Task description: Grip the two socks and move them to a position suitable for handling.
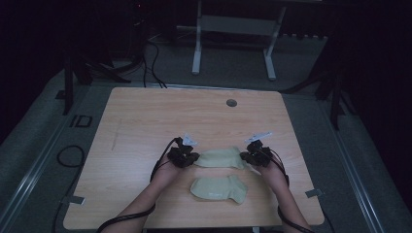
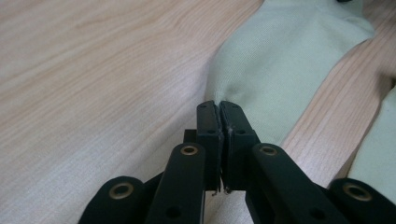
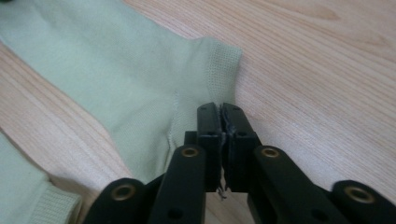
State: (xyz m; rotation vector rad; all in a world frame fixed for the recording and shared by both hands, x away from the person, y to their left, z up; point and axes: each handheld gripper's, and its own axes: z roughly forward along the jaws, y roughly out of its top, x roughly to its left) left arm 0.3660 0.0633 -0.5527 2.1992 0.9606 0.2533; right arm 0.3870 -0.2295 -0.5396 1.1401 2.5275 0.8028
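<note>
the far sock (image 1: 221, 158) was pinched at opposite ends by left gripper (image 1: 190, 158) and right gripper (image 1: 248, 157), jaws closed; the near sock (image 1: 219, 188) lay just beside, with bare table (image 1: 145, 116) beyond.

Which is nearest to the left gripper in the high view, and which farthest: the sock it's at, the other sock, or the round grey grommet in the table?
From the left gripper:
1. Far sock, right at its jaws, stretching toward the right gripper.
2. Near sock, closer to the person, toward the table's front edge.
3. Round grey grommet, up near the table's far edge.
</note>
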